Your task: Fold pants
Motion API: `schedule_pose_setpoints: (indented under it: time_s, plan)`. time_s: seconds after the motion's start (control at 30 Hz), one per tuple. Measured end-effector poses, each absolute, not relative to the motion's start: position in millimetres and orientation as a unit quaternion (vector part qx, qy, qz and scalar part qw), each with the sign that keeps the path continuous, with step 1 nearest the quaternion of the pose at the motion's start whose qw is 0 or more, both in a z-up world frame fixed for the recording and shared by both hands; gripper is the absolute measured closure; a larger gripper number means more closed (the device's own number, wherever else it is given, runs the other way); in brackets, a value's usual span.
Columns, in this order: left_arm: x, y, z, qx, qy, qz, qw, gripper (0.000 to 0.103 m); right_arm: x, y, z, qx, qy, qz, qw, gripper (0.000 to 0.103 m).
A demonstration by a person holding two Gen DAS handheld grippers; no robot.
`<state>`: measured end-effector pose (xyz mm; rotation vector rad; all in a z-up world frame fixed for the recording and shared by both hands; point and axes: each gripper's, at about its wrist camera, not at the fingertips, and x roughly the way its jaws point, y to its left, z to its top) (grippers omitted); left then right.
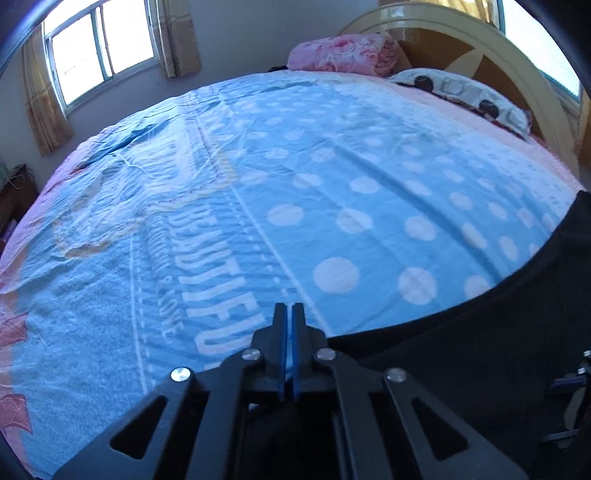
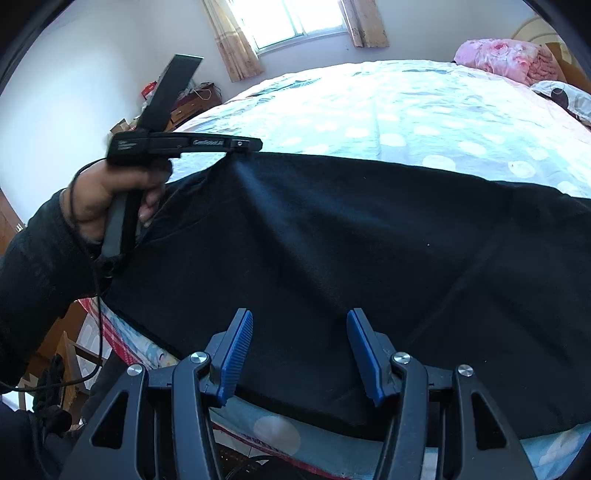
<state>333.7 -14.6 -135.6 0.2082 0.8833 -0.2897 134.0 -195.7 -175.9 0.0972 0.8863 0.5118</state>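
The black pants [image 2: 351,258] lie spread across the near side of the bed. In the left wrist view they show as a dark mass at the lower right [image 1: 480,332]. My left gripper [image 1: 289,314] is shut; in the right wrist view it [image 2: 255,146] pinches the far edge of the pants and lifts it into a small peak. My right gripper [image 2: 299,332] is open and empty, hovering just above the near part of the pants with its blue pads [image 2: 238,354] wide apart.
The bed has a blue polka-dot sheet [image 1: 332,184]. A pink folded quilt [image 1: 340,51] and a patterned pillow [image 1: 461,92] lie by the headboard [image 1: 480,48]. A window [image 2: 284,18] and a cluttered wooden dresser [image 2: 184,107] are beyond the bed.
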Motion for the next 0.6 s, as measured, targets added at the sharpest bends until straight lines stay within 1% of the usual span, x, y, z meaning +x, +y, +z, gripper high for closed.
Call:
schedule_pose_setpoints:
  time_s: [0.13,0.17,0.23,0.27,0.3,0.4,0.47,0.6]
  plan:
    - [334,-12,-137,0.083,0.423,-0.158,0.889,0.100,129,-214,-161,0.056,0.396,0.215,0.891,0.048]
    - [332,-11,-134,0.076,0.416,-0.159,0.892,0.097,127,-223,-155,0.065,0.386,0.203,0.898,0.048]
    - [327,-11,-126,0.073,0.403,-0.144,0.901,0.081,126,-233,-151,0.077,0.378,0.191,0.903,0.047]
    - [324,-12,-122,0.074,0.396,-0.134,0.905,0.058,127,-238,-151,0.080,0.381,0.184,0.903,0.047]
    - [318,-12,-117,0.075,0.383,-0.127,0.912,0.039,129,-241,-154,0.079,0.387,0.175,0.902,0.046]
    - [297,-17,-104,0.072,0.334,-0.133,0.930,0.016,138,-254,-170,0.084,0.415,0.128,0.897,0.046]
    - [291,-23,-109,0.080,0.340,-0.141,0.926,0.011,141,-258,-174,0.095,0.418,0.134,0.893,0.046]
    - [279,-39,-122,0.096,0.365,-0.147,0.914,0.011,134,-260,-158,0.087,0.404,0.118,0.903,0.046]
